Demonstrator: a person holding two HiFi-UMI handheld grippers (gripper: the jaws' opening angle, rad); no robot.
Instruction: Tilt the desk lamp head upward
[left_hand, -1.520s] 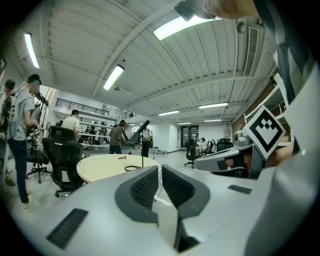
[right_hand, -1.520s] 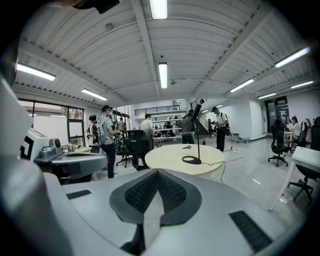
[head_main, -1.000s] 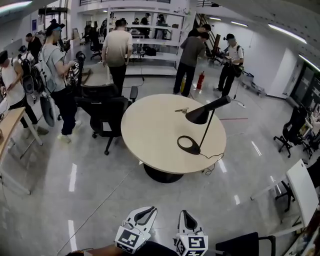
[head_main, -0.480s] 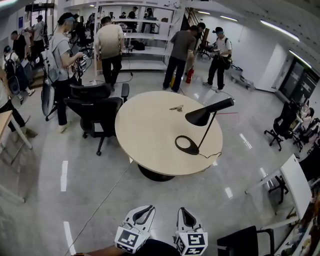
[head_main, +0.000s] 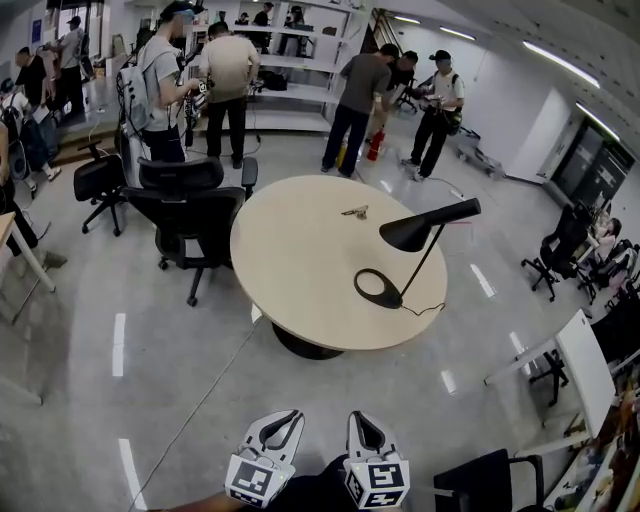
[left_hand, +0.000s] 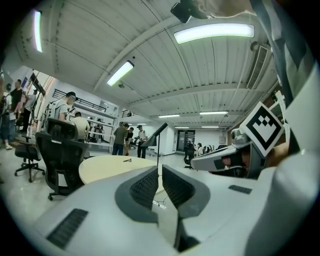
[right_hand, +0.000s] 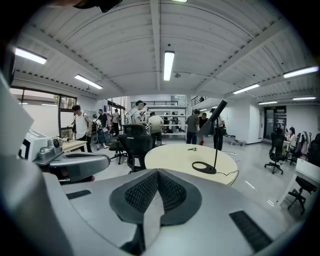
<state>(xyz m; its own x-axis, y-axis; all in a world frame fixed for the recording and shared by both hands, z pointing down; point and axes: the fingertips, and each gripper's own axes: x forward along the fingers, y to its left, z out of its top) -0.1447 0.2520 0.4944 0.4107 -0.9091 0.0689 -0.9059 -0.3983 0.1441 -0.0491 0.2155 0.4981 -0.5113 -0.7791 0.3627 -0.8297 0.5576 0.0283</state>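
Observation:
A black desk lamp (head_main: 412, 236) stands on the right side of a round beige table (head_main: 300, 270), with a ring base (head_main: 379, 289), a thin slanted stem and its cone head angled down. The lamp also shows far ahead in the left gripper view (left_hand: 157, 133) and the right gripper view (right_hand: 215, 116). Both grippers hang low near my body, well short of the table. My left gripper (head_main: 284, 424) (left_hand: 159, 168) has its pads a narrow slit apart with nothing between them. My right gripper (head_main: 361, 428) (right_hand: 158, 173) has its pads closed together and empty.
A small metal object (head_main: 354, 211) lies on the table's far side. Two black office chairs (head_main: 190, 212) stand at the table's left. Several people stand by shelves at the back. A white table (head_main: 585, 360) and a black chair (head_main: 490, 482) are at the right.
The head view has shifted slightly, and the people at the back have moved about. The lamp is unchanged and both grippers stay low in the same posture.

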